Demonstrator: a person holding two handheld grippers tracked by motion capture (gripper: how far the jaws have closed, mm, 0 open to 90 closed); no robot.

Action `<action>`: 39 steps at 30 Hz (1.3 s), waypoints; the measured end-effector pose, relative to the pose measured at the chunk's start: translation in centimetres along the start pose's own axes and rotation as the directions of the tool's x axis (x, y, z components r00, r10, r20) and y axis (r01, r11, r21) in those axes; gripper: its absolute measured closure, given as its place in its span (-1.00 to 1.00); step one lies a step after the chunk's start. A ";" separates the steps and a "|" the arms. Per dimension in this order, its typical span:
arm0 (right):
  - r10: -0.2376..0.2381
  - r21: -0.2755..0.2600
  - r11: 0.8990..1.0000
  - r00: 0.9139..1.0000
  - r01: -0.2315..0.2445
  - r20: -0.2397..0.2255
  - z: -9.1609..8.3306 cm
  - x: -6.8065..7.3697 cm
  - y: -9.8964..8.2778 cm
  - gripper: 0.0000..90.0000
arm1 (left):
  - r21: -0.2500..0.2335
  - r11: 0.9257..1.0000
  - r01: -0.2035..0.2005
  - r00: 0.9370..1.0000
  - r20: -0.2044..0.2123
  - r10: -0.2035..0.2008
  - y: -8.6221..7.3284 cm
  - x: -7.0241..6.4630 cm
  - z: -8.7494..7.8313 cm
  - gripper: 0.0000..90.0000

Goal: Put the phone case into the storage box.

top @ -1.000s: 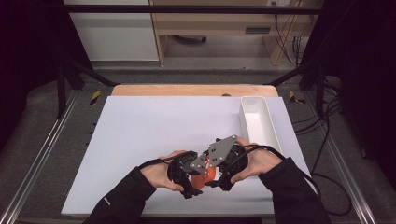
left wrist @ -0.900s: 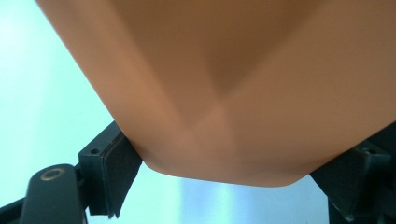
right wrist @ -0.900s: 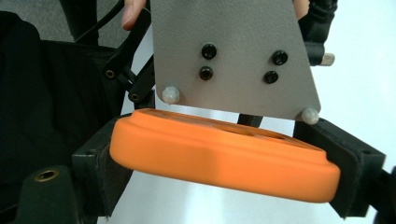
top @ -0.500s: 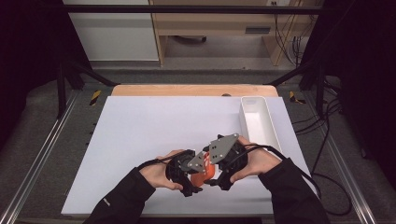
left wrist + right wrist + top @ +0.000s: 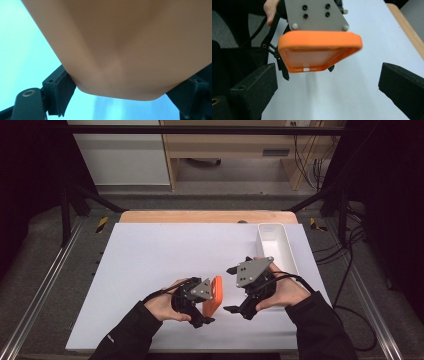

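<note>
Low in the high view, the left gripper (image 5: 200, 307) sits left of centre with the phone case (image 5: 213, 296) standing on edge between its jaws, above the bench (image 5: 150, 255). Just right of the case, apart from it, comes the right gripper (image 5: 235, 290). Behind that, upper right on the bench, lies the tray (image 5: 274, 245), near the right edge.

We see an orange phone case (image 5: 214, 295), soft-edged with a paler translucent back and port cutouts along one end, held on edge just above the white table (image 5: 150, 255), near centre.
</note>
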State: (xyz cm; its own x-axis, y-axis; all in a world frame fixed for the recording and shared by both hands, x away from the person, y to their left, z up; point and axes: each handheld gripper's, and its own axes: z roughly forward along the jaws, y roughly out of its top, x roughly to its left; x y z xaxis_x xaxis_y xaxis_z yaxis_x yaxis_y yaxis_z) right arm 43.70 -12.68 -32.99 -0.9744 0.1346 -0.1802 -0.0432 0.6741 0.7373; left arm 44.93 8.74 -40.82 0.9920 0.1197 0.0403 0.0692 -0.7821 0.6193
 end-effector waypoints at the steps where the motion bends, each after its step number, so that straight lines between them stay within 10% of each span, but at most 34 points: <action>1: 0.009 -0.012 1.000 1.000 -0.009 0.005 -0.1 -0.1 -0.2 -0.94 | -0.007 1.000 0.008 1.000 0.005 -0.008 -0.1 0.1 0.0 -0.66; 17: 0.107 -0.104 0.989 0.994 -0.104 0.022 -0.1 -0.3 -2.5 -0.94 | -0.095 0.992 0.084 0.996 0.012 -0.084 -1.8 0.6 0.2 -0.66; 39: 0.135 -0.146 0.979 0.990 -0.140 -0.045 1.4 0.0 -2.4 -0.91 | -0.150 0.985 0.081 0.997 0.020 -0.079 -1.2 0.1 0.2 -0.66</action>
State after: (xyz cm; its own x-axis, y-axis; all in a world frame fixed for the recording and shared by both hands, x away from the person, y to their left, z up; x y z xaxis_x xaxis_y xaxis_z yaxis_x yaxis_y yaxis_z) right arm 44.09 -13.23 -35.68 -0.9802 0.1917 -0.0495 0.0620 0.5349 0.8426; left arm 45.02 9.54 -41.73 0.9854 0.1687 -0.0247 0.1328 -0.6689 0.7314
